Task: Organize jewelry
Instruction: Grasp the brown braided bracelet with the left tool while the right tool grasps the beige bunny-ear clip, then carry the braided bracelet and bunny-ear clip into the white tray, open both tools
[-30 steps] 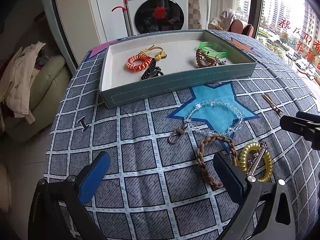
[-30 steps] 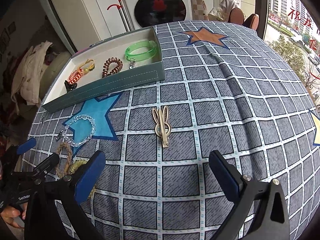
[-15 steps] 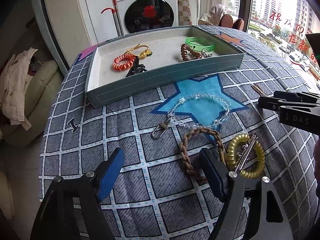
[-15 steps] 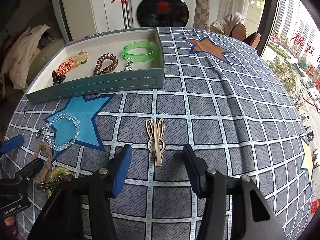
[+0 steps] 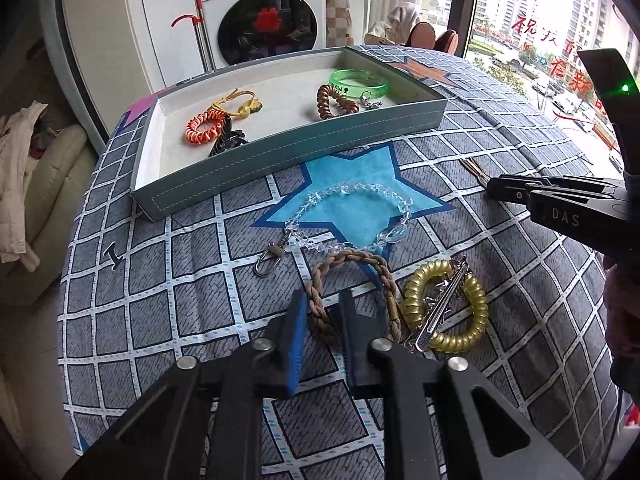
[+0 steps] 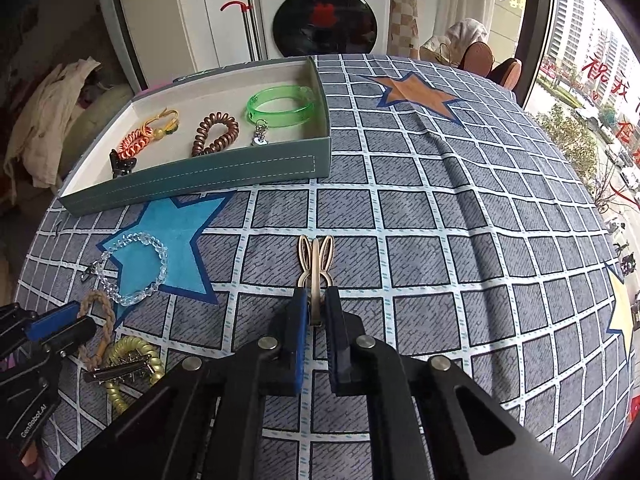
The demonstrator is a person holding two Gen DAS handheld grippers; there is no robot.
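Note:
My left gripper point(image 5: 323, 312) is shut on the near side of a brown braided bracelet point(image 5: 354, 260) that lies on the checked cloth. My right gripper point(image 6: 316, 312) is shut on the tail of a beige rabbit-ear hair clip point(image 6: 315, 258), which still rests on the cloth. A clear bead bracelet point(image 5: 352, 216) lies on the blue star. A yellow coil hair tie point(image 5: 446, 308) with a silver clip point(image 5: 440, 312) across it lies right of the braided bracelet. The teal tray point(image 5: 296, 160) stands further back.
The tray holds an orange coil tie point(image 5: 202, 128), a black clip point(image 5: 226, 142), a brown coil tie point(image 5: 334, 102) and a green bangle point(image 5: 358, 82). A washing machine point(image 5: 260, 12) stands behind the table. A sofa point(image 5: 36, 184) sits left of the table's edge.
Both grippers were wide open a second ago; both have moved forward and closed, the left onto the braided bracelet, the right onto the rabbit-ear clip.

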